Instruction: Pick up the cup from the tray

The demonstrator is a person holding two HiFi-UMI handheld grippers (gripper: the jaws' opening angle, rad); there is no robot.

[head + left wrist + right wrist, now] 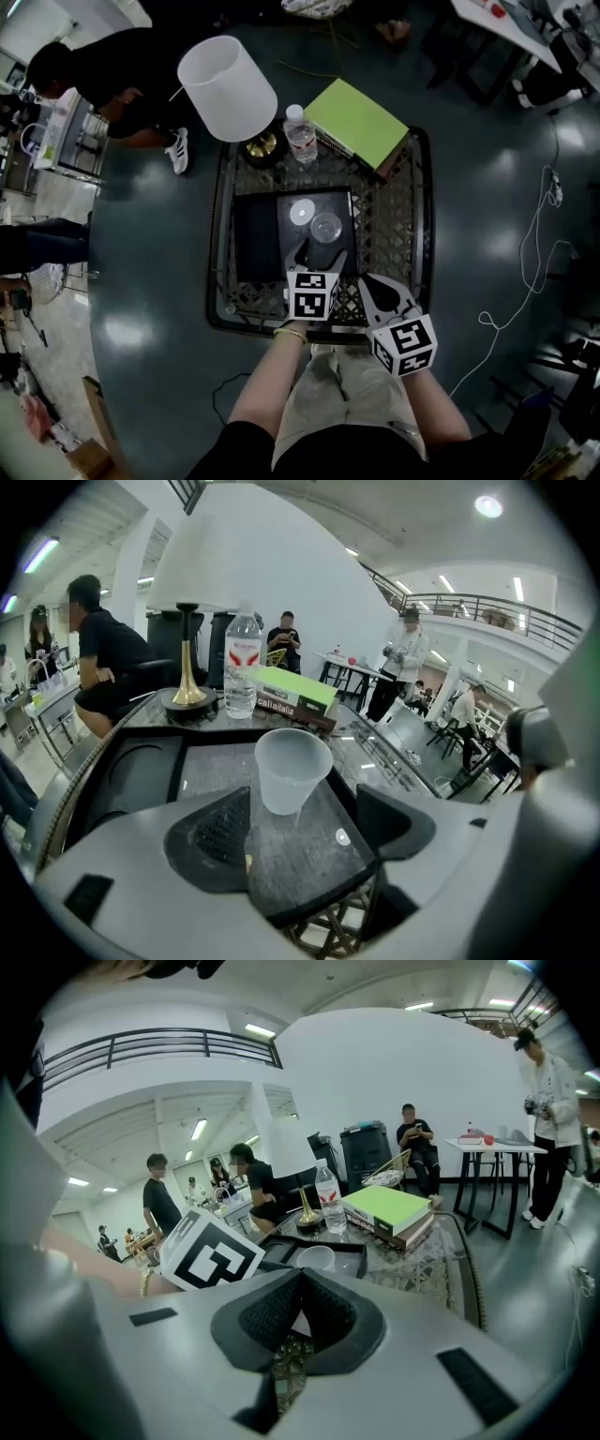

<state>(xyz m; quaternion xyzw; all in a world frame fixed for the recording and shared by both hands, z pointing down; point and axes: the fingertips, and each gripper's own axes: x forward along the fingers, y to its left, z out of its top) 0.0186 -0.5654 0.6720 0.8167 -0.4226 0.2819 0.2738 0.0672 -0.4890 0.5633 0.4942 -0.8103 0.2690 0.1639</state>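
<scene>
The clear plastic cup (292, 771) stands upright on the black square tray (253, 246), not yet lifted, just ahead of the left gripper's (305, 827) wide-open, empty fingers, so gripping and raising it are left to do, while the right gripper's (298, 1312) fingers are closed on nothing.

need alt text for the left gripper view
The left tool, jaws open, points at a translucent plastic cup standing upright on a dark tray. Behind stand a clear water bottle and a white-shaded brass lamp.
</scene>
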